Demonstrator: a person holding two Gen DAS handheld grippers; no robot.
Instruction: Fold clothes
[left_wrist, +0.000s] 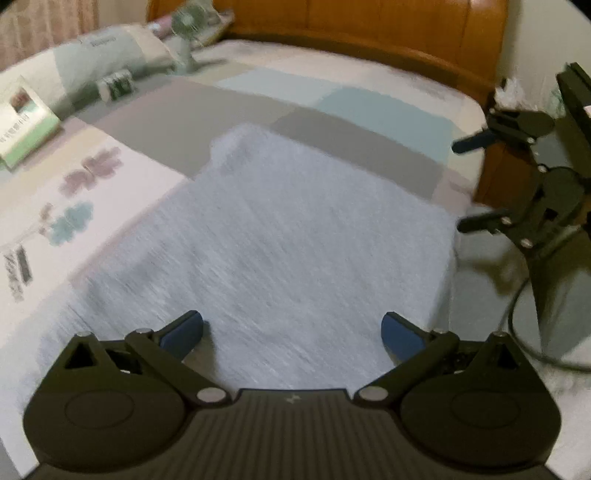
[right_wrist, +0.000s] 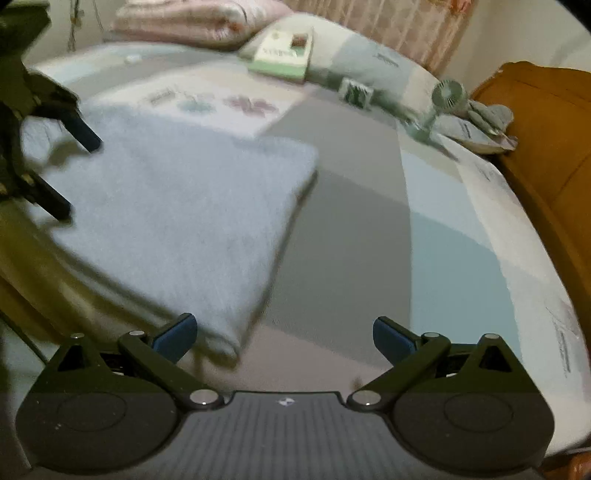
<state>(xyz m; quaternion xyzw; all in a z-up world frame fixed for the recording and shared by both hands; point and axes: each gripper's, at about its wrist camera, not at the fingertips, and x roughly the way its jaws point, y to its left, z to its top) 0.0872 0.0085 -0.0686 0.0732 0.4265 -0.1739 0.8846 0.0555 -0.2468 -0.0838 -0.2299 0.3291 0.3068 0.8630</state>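
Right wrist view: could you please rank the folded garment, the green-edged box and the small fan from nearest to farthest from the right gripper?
From the right gripper:
1. Folded light grey garment, just ahead, left of centre.
2. Small fan, far right, by the pillow.
3. Green-edged box, top centre, on the pillow; close to the fan's distance, so that order is uncertain.

One folded garment (left_wrist: 280, 236), two hand-held grippers (left_wrist: 291, 330)

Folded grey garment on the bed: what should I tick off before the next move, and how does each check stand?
1. Left gripper open and empty: ok.
2. Right gripper open and empty: ok.
3. Grey garment lying flat on the bed: ok.
4. Folded edges aligned: cannot tell, frames are blurred.
5. Small fan and book clear of the garment: ok.
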